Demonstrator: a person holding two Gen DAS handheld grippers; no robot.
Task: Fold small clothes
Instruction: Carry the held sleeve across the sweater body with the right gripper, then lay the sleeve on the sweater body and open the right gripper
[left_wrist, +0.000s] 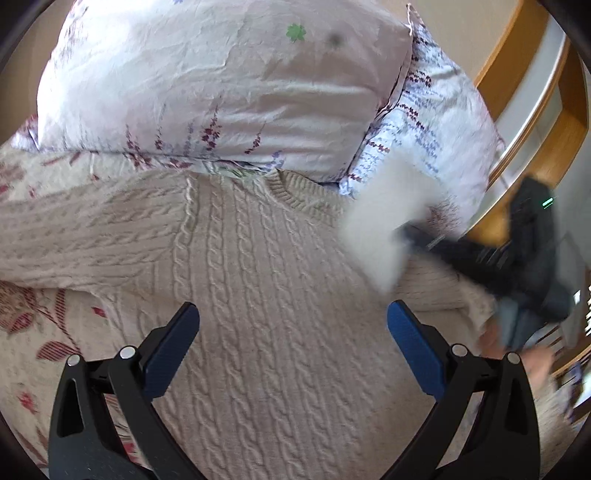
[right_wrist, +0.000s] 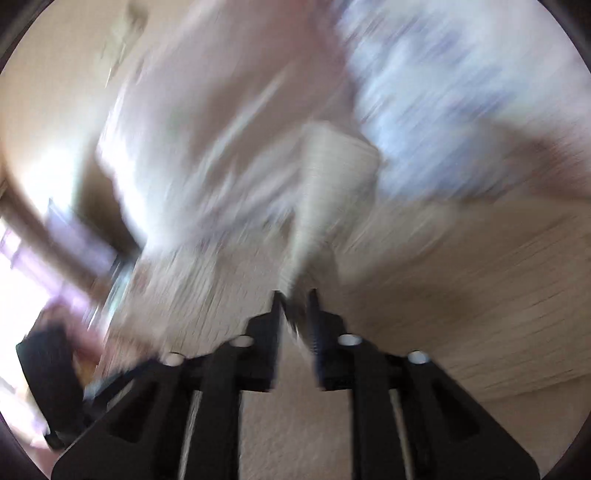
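Note:
A cream cable-knit sweater (left_wrist: 266, 280) lies flat on the bed, collar toward the pillows, left sleeve stretched out to the left. My left gripper (left_wrist: 293, 317) is open and empty, hovering over the sweater's body. In the left wrist view my right gripper (left_wrist: 410, 234) is a blurred dark shape at the right, lifting the sweater's right sleeve cuff (left_wrist: 384, 225). The right wrist view is heavily blurred; my right gripper (right_wrist: 295, 295) is shut on that ribbed sleeve (right_wrist: 328, 177), which rises from between the fingers.
Two floral pillows (left_wrist: 221, 85) lie at the head of the bed behind the collar. A floral bedspread (left_wrist: 33, 332) shows at the left. A wooden bed frame (left_wrist: 517, 92) runs along the right.

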